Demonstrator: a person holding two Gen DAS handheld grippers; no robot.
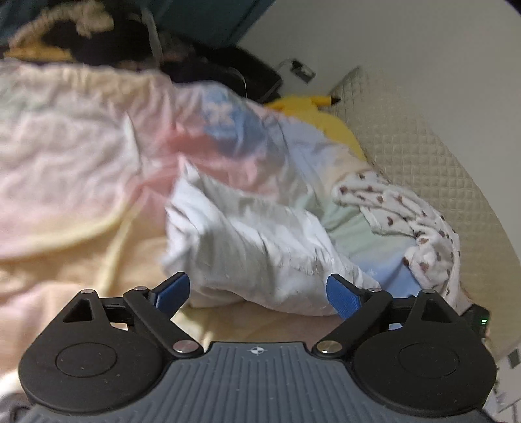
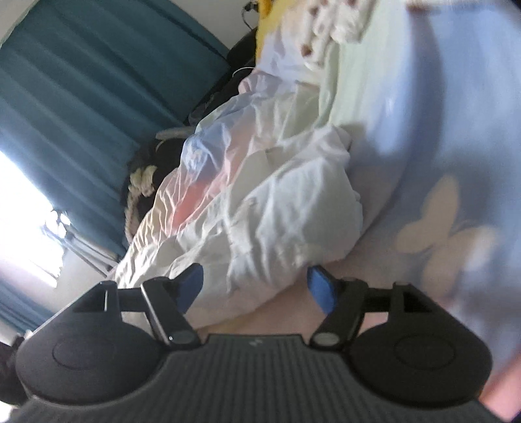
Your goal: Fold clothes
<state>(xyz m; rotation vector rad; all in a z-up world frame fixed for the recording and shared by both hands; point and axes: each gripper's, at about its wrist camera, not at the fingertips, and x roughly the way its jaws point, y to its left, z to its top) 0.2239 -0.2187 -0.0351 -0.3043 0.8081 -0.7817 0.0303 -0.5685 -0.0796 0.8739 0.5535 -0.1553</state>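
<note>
A crumpled white garment [image 1: 250,247] lies on the pastel bed cover, just ahead of my left gripper [image 1: 259,293]. That gripper is open, its blue pads [image 1: 172,291] spread wide at the garment's near edge with nothing between them. In the right wrist view the same white garment [image 2: 276,208] lies bunched in front of my right gripper [image 2: 255,288], which is also open and holds nothing. A white cloth with small brown hearts [image 1: 407,211] lies crumpled to the right, and shows as the heart-print cloth [image 2: 329,22] at the top of the right view.
A pastel blanket [image 1: 75,153] in pink, yellow and blue, with a butterfly print [image 2: 446,221], covers the bed. A yellow plush [image 1: 312,110] and a quilted beige headboard [image 1: 407,140] are at the far right. Dark clothes [image 1: 97,45] are piled behind. Teal curtains [image 2: 81,97] hang by a bright window.
</note>
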